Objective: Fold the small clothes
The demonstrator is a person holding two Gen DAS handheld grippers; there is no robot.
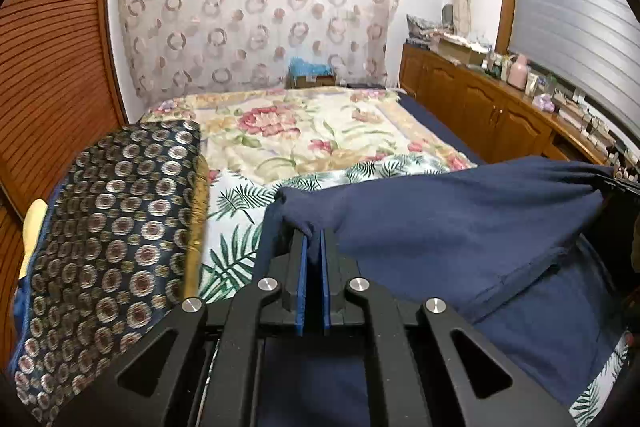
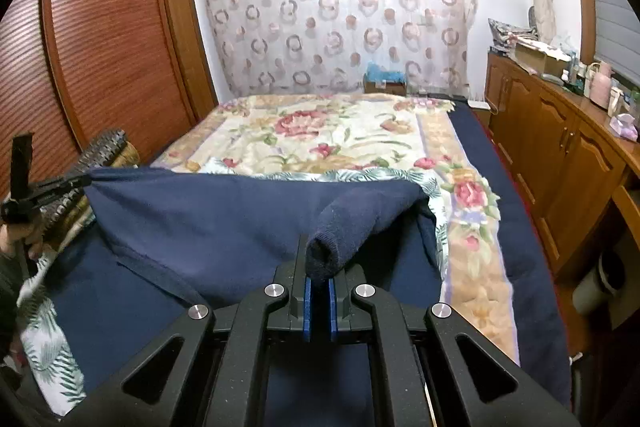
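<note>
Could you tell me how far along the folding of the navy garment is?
Early. Both the left gripper and right gripper are shut on corners of the navy garment, lifting one edge above the bed. No finished fold is visible; carrying it over and smoothing remain.

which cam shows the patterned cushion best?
Left wrist: the patterned cushion fills the left side, circles clear. Right wrist shows only a sliver behind the left tongs gripping the navy garment.

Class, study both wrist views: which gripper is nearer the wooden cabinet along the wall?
Right. The right gripper holds the navy garment on the side toward the wooden cabinet; the left gripper holds the far end.
</note>
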